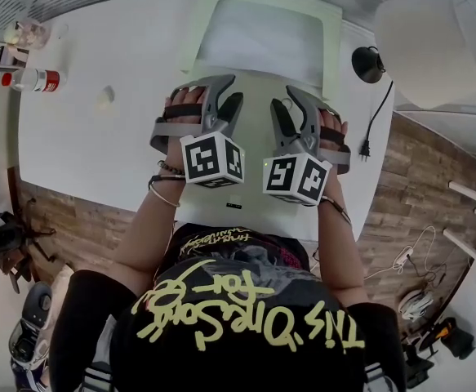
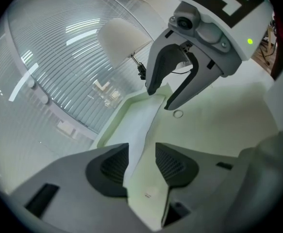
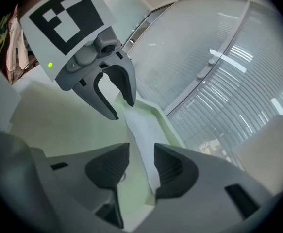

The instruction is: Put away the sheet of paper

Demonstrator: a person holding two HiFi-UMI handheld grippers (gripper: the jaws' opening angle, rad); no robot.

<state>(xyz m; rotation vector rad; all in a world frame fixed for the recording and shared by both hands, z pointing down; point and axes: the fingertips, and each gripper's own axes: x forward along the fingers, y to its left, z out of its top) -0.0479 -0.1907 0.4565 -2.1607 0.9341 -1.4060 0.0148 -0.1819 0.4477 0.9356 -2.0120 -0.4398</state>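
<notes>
We are holding the left gripper [image 2: 141, 152] and the right gripper [image 3: 141, 157] over the pale green tray [image 1: 195, 23], jaws apart and gripping nothing. The sheet of paper [image 1: 258, 43] is lying in that tray, just ahead of them.

White sheet resting in an open, pale green case

The sheet of paper [image 1: 258, 35] is plain white with no print that can be made out. It lies face up in the far, raised-rim half of the case [image 1: 258, 86], which sits open on the white table [image 1: 99, 137]. The sheet fills most of that half, leaving a thin green border on its left, right and far sides. From the head view it looks flat. In the gripper views its near edge runs unevenly and seems slightly lifted off the green floor. The near half of the case lies flat and bare, and no paper covers it.
</notes>
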